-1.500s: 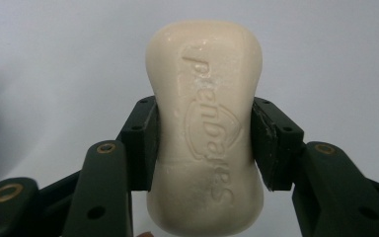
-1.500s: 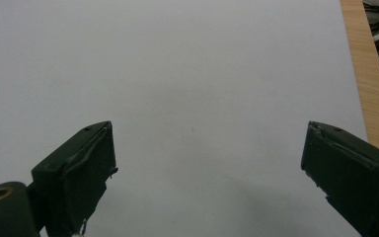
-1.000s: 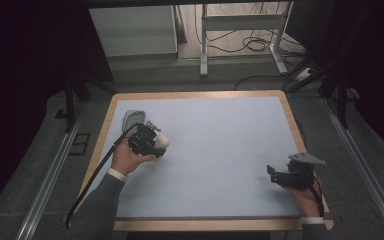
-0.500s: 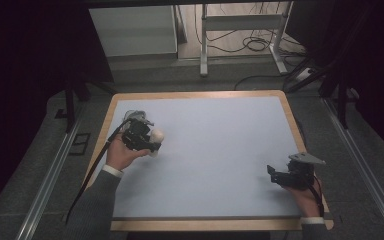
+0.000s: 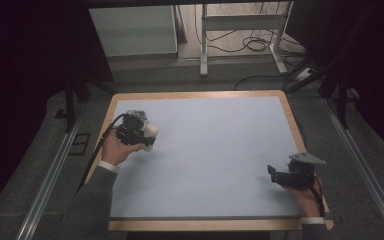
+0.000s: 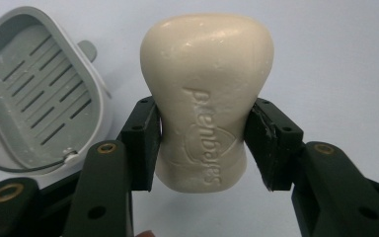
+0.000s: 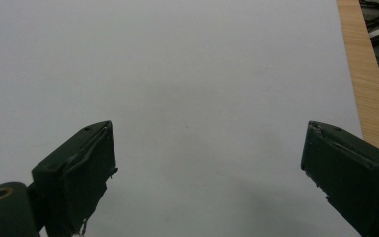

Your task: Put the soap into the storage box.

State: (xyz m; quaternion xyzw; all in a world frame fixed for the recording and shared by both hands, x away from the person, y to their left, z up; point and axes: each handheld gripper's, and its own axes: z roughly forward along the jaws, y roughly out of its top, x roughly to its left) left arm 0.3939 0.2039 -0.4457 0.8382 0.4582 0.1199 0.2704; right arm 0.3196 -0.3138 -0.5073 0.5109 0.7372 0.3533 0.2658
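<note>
A: What's the left gripper (image 6: 203,143) holding?

B: A cream bar of soap (image 6: 207,94). Both jaws press on its narrow waist, so it's clamped, the stamped lettering facing the camera.

A: And where is that on the table (image 5: 220,150)?

B: Near the far left corner, seen from above. The soap (image 5: 151,134) pokes out of the gripper (image 5: 142,132) toward the middle of the blue-grey surface.

A: Anything close by?

B: An open grey soap dish (image 6: 39,89) with a slotted tray, just beside the soap in the left gripper view.

A: And the right gripper (image 7: 207,163)?

B: Its jaws stand wide apart with nothing between them, only bare tabletop. From above it sits near the right front corner (image 5: 280,176), well apart from the soap.
</note>
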